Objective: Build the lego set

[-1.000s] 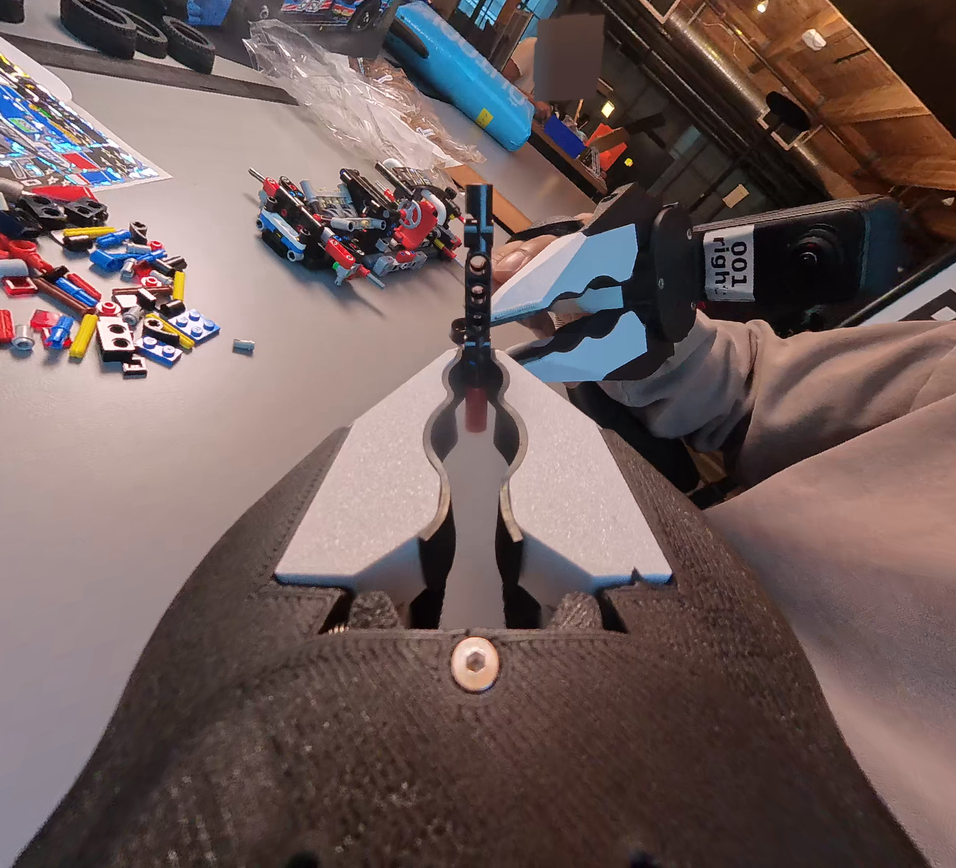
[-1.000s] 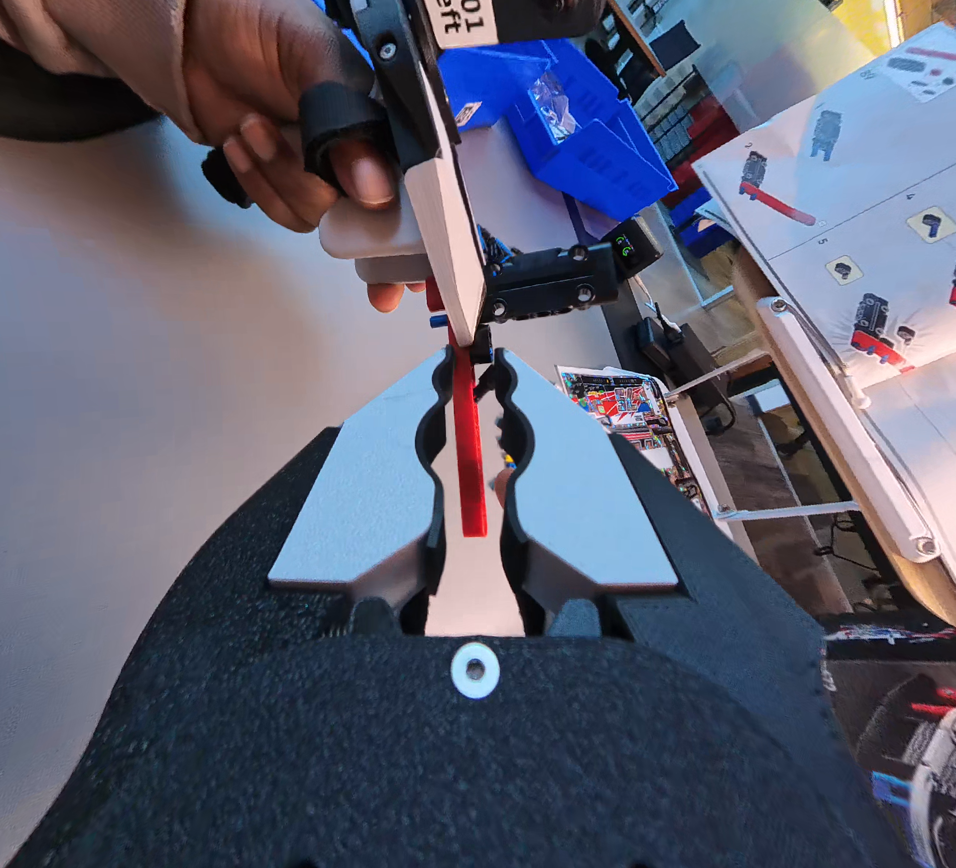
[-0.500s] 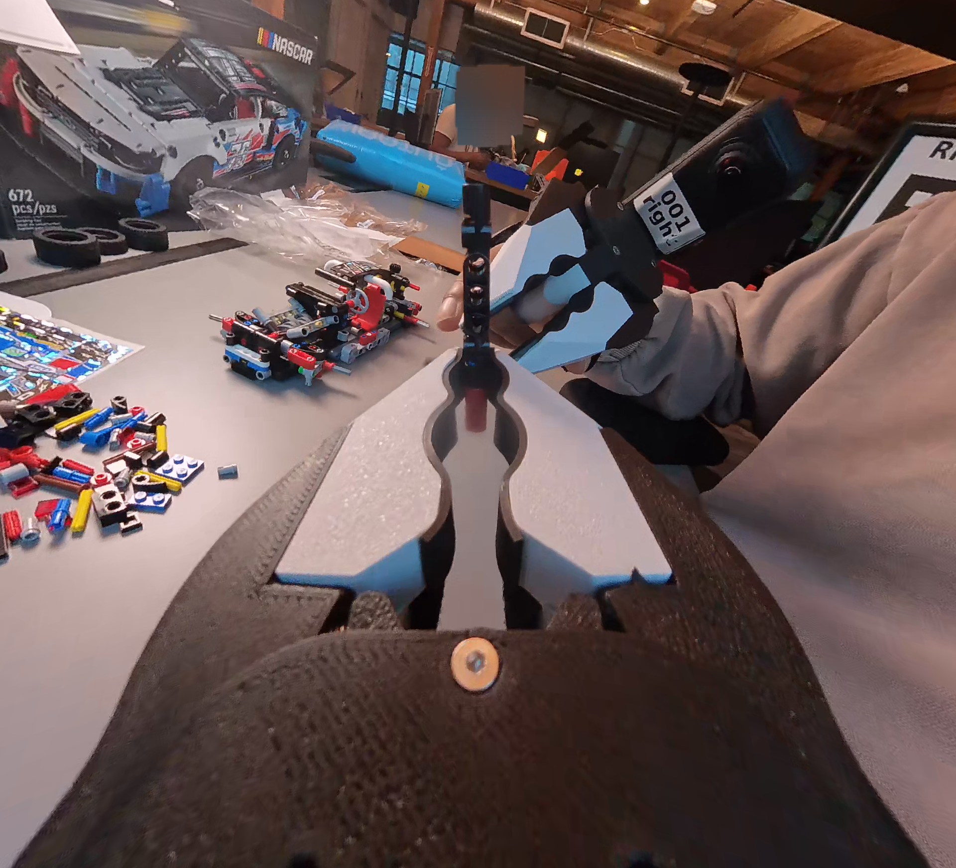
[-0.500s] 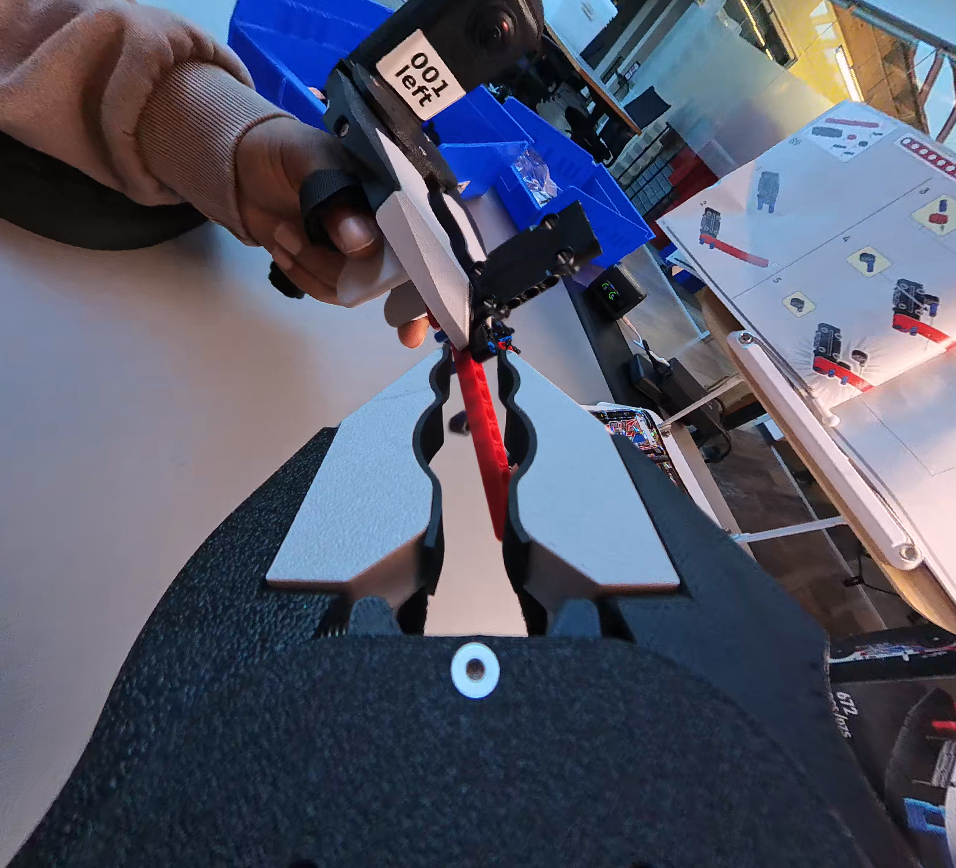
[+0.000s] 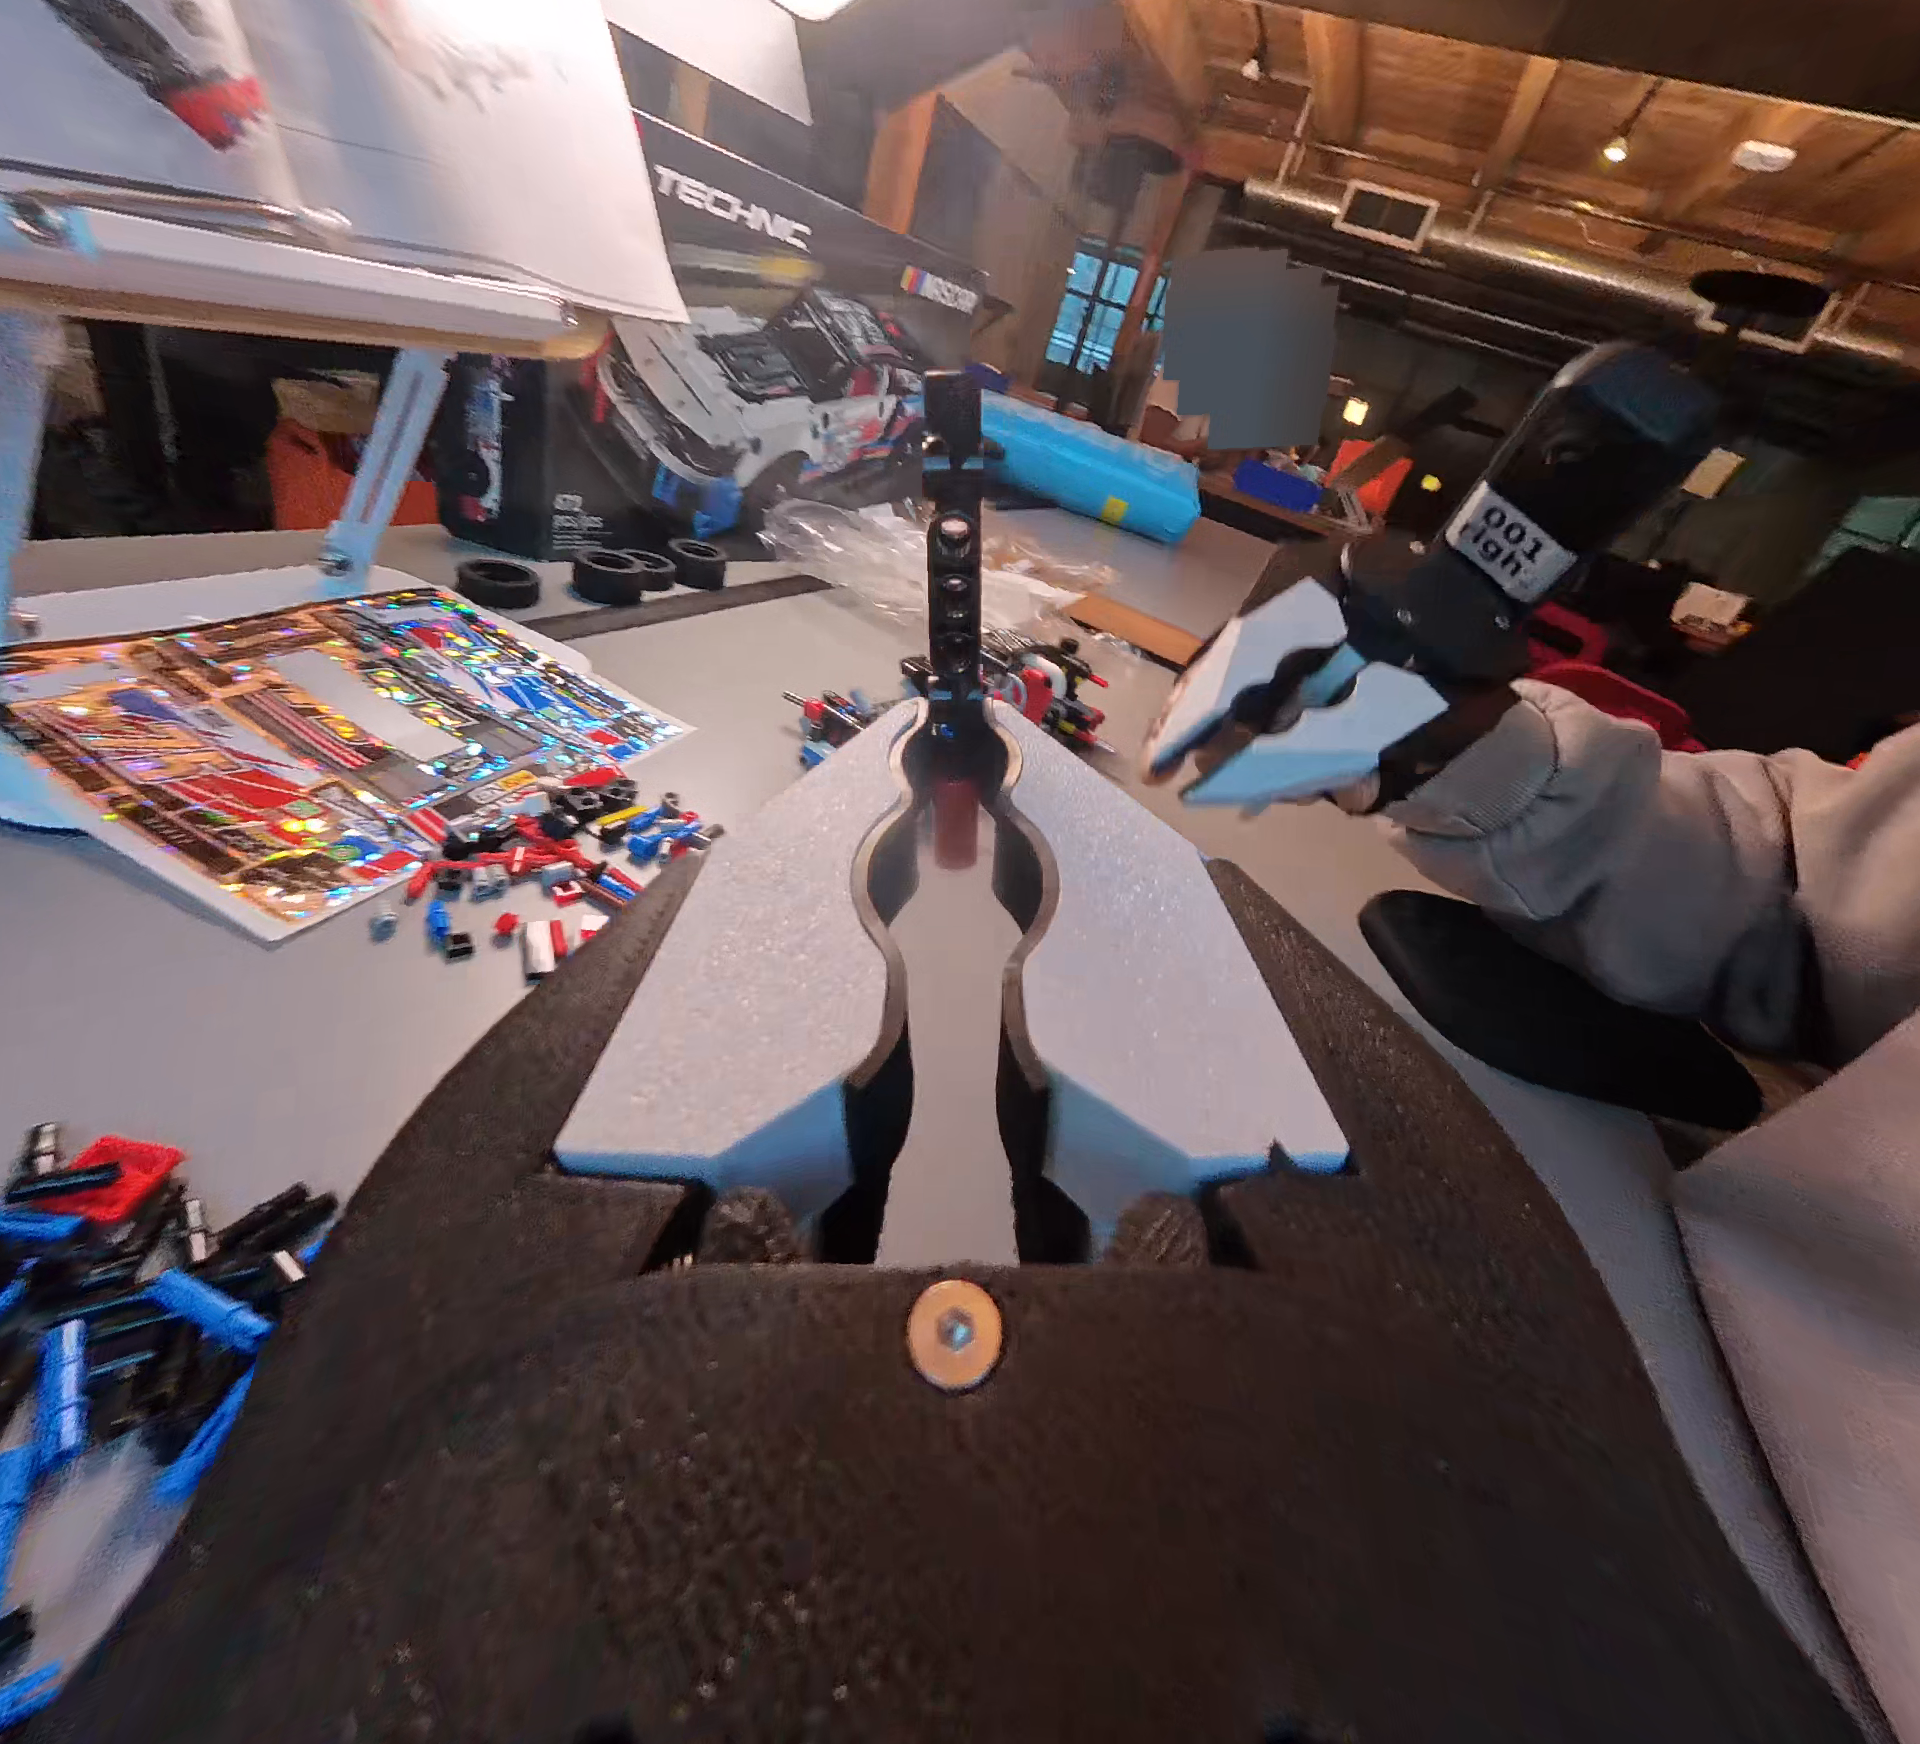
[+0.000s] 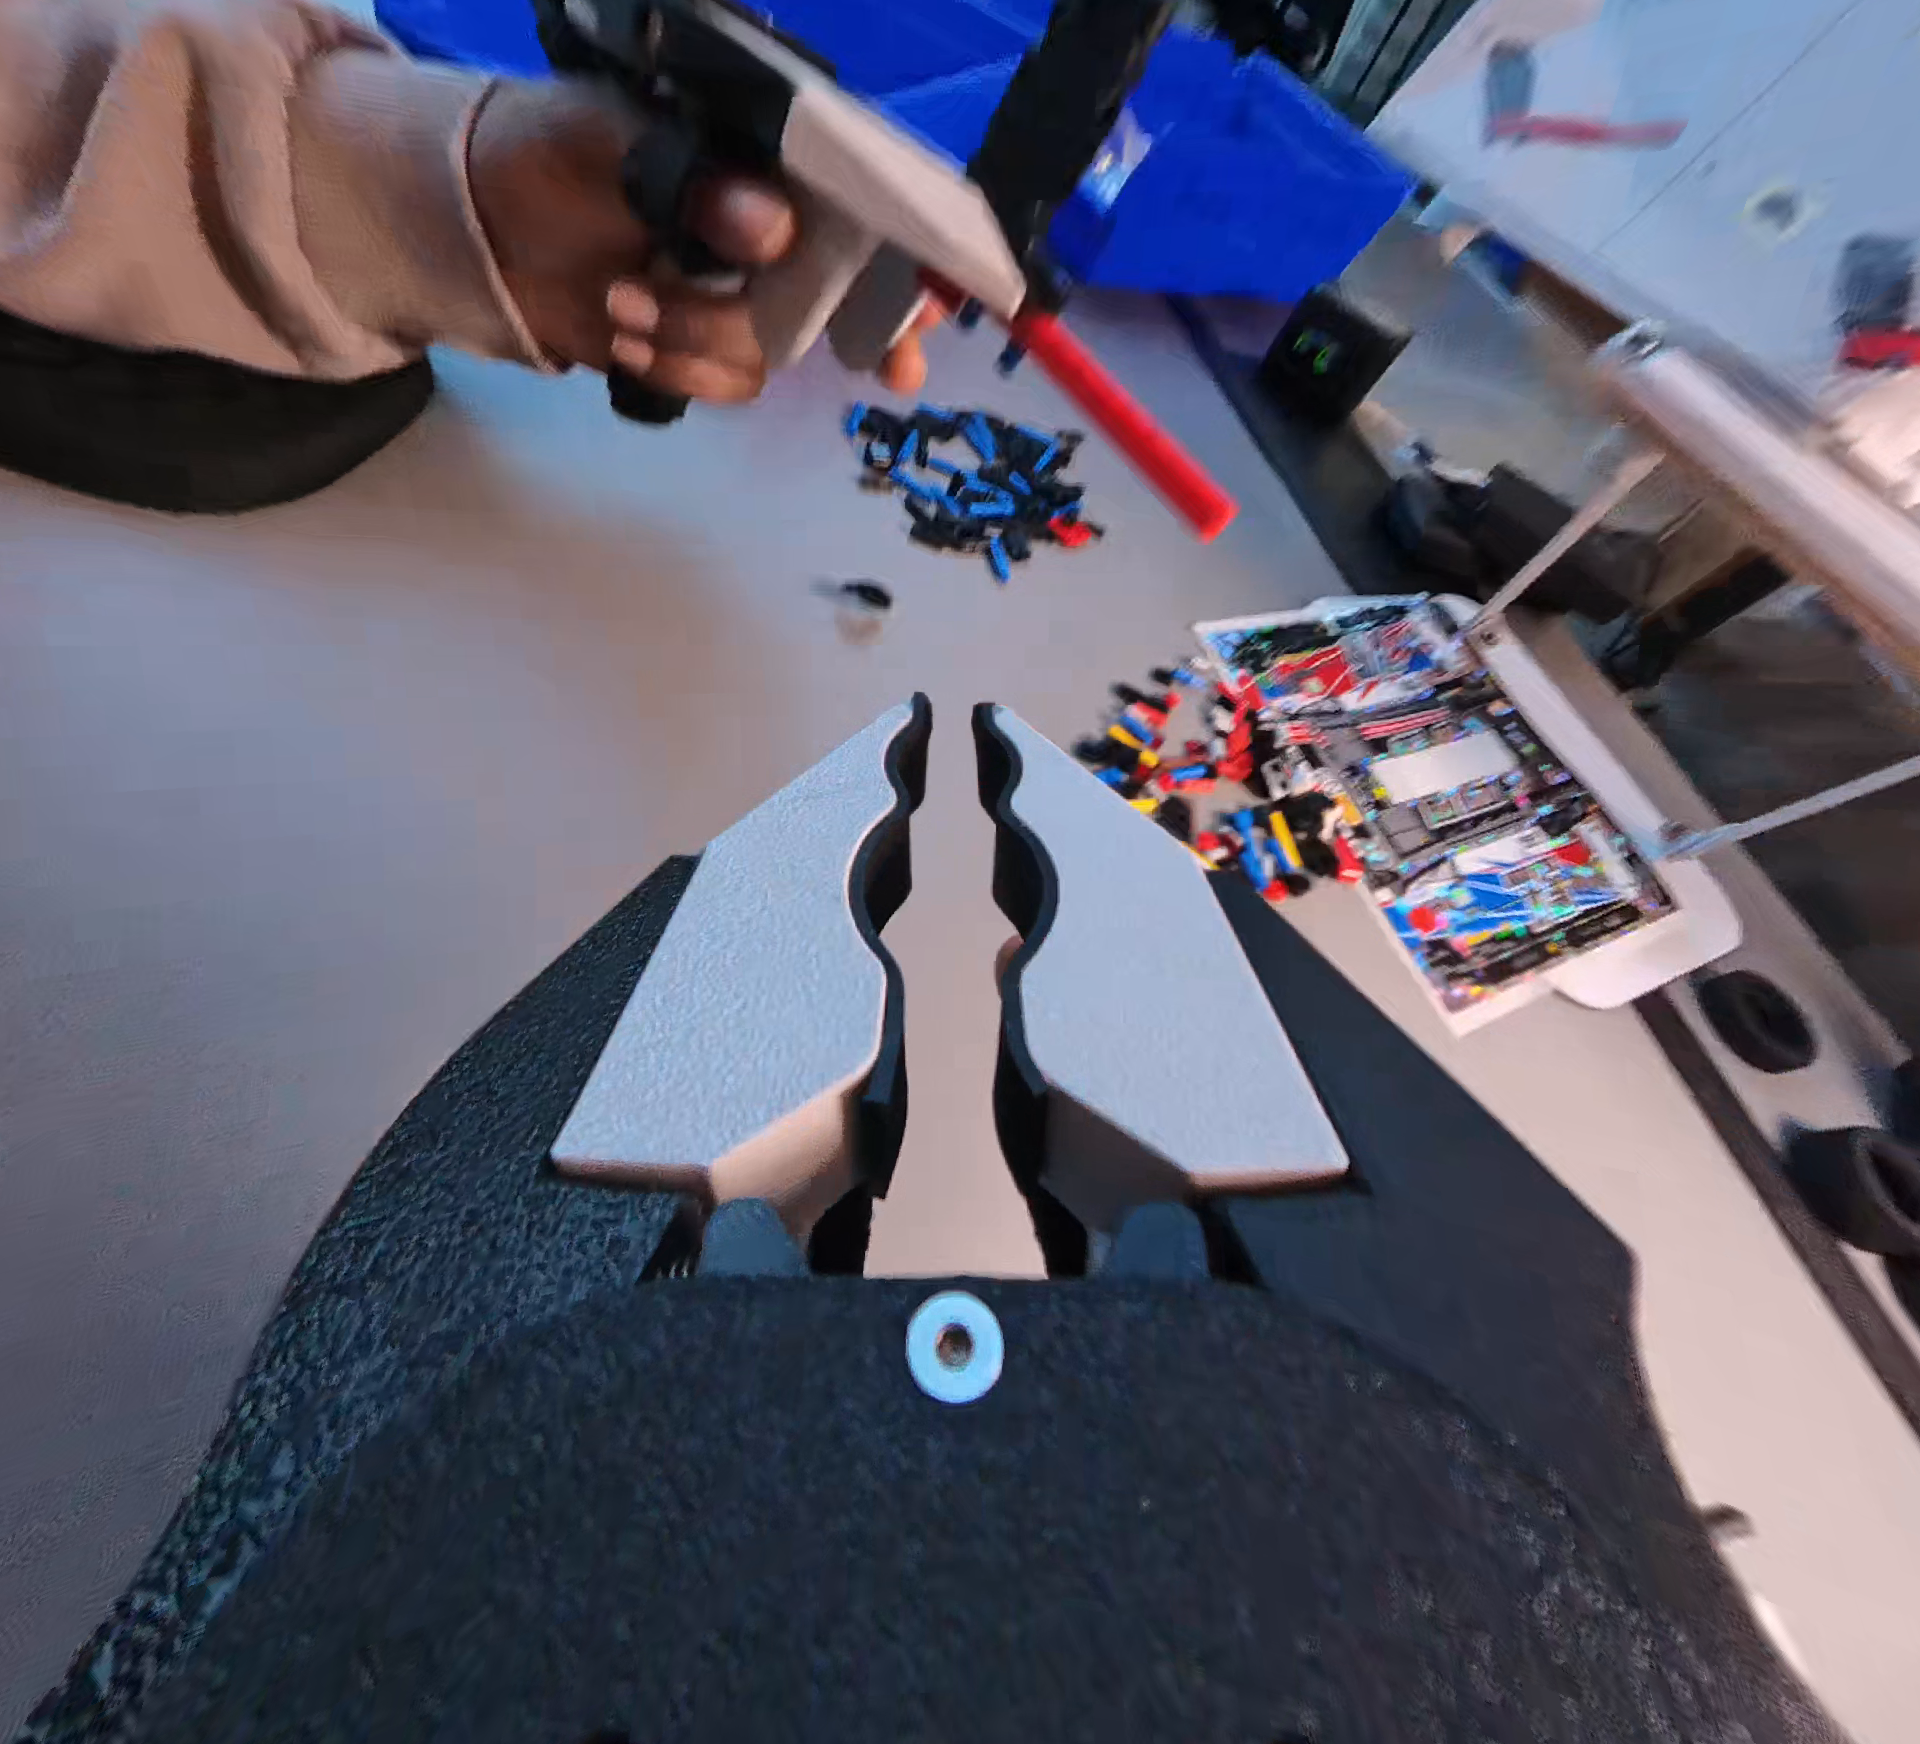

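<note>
While the left gripper (image 5: 954, 738) has its jaws clamped on a small sub-assembly, a black beam (image 5: 953, 593) standing up past the tips with a red beam (image 6: 1122, 421) running from its lower end, the right gripper (image 6: 951, 707) holds nothing, its jaws parted by only a narrow slit. That reads as a fetch step: one hand keeps the part, the other is free to collect the next piece. Just past the right gripper's tips lies one small dark piece (image 6: 862, 595) alone on the bench (image 6: 364, 759), with a blue-and-black pile (image 6: 971, 479) beyond it and a mixed pile (image 6: 1216, 790) beside the sticker sheet (image 6: 1455, 790). Farther off in the left view sit the half-built chassis (image 5: 1029, 686), the tyres (image 5: 608, 574) and the box (image 5: 727, 406). Next, I judge, the right jaws must open wider, come down on a single piece without scattering its neighbours, and bring it back squarely to the held beam; the blurred manual (image 6: 1662, 84) cannot tell me which piece.
</note>
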A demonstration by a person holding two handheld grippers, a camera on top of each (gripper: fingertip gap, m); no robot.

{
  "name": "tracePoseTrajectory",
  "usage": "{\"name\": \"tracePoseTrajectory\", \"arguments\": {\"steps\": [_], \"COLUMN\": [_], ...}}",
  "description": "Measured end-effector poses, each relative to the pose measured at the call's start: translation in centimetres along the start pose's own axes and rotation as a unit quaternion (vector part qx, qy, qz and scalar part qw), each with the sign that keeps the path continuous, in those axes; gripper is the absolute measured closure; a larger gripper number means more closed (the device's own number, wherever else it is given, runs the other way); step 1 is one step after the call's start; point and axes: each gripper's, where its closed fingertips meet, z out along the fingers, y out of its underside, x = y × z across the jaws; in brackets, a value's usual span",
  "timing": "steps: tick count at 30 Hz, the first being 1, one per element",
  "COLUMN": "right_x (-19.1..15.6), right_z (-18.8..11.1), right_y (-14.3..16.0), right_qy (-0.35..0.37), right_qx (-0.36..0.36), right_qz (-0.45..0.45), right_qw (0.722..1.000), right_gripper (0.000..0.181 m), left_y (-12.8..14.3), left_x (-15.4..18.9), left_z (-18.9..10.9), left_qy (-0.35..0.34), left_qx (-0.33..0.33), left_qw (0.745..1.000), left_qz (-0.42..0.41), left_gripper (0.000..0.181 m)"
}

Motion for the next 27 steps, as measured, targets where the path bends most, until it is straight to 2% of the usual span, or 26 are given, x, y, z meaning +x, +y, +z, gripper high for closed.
{"name": "tracePoseTrajectory", "arguments": {"steps": [3,6,11,15,18,21,24,27], "right_x": [-1.8,-2.9,-2.9,-3.6,-4.0,-4.0,-4.2,-6.2], "right_z": [3.5,7.8,14.6,17.8,19.0,19.0,17.4,13.7], "right_y": [3.1,4.2,3.3,2.5,3.1,3.3,3.9,4.3], "right_qy": [-0.046,-0.076,-0.109,-0.149,-0.167,-0.180,-0.192,-0.243], "right_qx": [-0.079,-0.127,-0.152,-0.170,-0.197,-0.217,-0.239,-0.252], "right_qz": [0.005,0.004,-0.021,-0.033,-0.078,-0.065,-0.058,-0.010], "right_qw": [0.996,0.989,0.982,0.973,0.963,0.957,0.950,0.937], "right_gripper": [0.173,0.170,0.164,0.159,0.160,0.170,0.172,0.172], "left_y": [-1.5,-2.0,-2.8,-3.3,-3.5,-3.5,-3.7,-4.0], "left_x": [-2.3,-3.5,-4.5,-5.2,-5.6,-5.8,-5.1,-3.2], "left_z": [-1.5,-2.4,-3.5,-4.2,-4.5,-4.7,-4.5,-4.0], "left_qy": [-0.041,-0.062,-0.079,-0.093,-0.100,-0.101,-0.081,-0.036], "left_qx": [0.029,0.039,0.056,0.065,0.069,0.069,0.074,0.081], "left_qw": [0.999,0.997,0.995,0.994,0.993,0.993,0.994,0.996], "left_qz": [0.001,0.001,0.008,0.008,0.004,0.002,0.005,0.029], "left_gripper": [0.177,0.176,0.176,0.176,0.176,0.176,0.176,0.176]}}
